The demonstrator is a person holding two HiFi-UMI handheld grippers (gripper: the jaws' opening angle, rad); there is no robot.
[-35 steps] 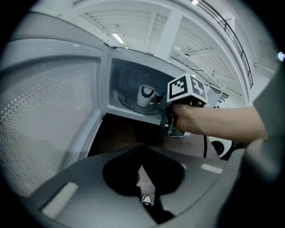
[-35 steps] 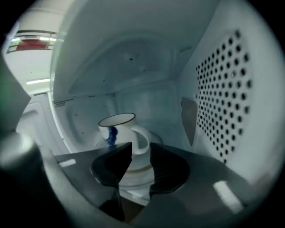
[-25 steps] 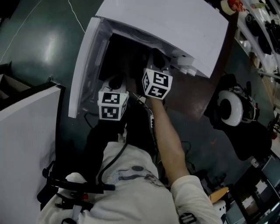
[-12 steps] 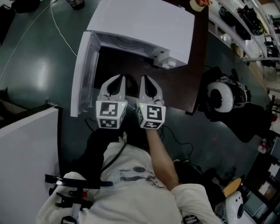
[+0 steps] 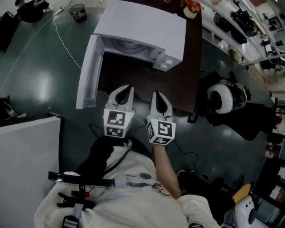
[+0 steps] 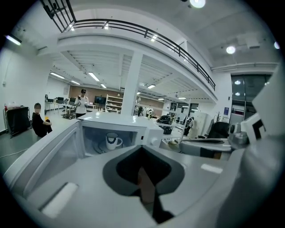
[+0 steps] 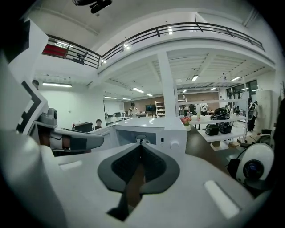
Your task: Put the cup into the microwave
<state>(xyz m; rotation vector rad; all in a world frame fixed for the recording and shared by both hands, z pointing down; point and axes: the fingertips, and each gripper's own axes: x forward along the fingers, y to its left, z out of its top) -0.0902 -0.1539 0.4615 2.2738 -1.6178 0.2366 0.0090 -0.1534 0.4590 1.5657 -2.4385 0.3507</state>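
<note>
The white microwave (image 5: 147,26) stands on the brown table (image 5: 185,84) with its door (image 5: 87,73) swung open to the left. In the left gripper view a white cup (image 6: 112,140) with a dark mark stands upright on the turntable inside the cavity. In the right gripper view only the cup's rim (image 7: 140,139) shows. Both grippers hang side by side in front of the opening, clear of it, pointing at it. My left gripper (image 5: 126,88) has its jaws together with nothing between them. My right gripper (image 5: 156,93) is shut and empty as well.
A white and black round device (image 5: 221,100) lies on dark gear on the floor to the right. A white panel (image 5: 26,151) stands at the lower left. A cable (image 5: 62,35) and a dark bin (image 5: 78,11) are on the floor beyond the door. A seated person (image 6: 39,122) is far off.
Both grippers have drawn back out of the microwave's mouth toward the person and risen. The cup stays inside the cavity. The microwave now shows farther away.
</note>
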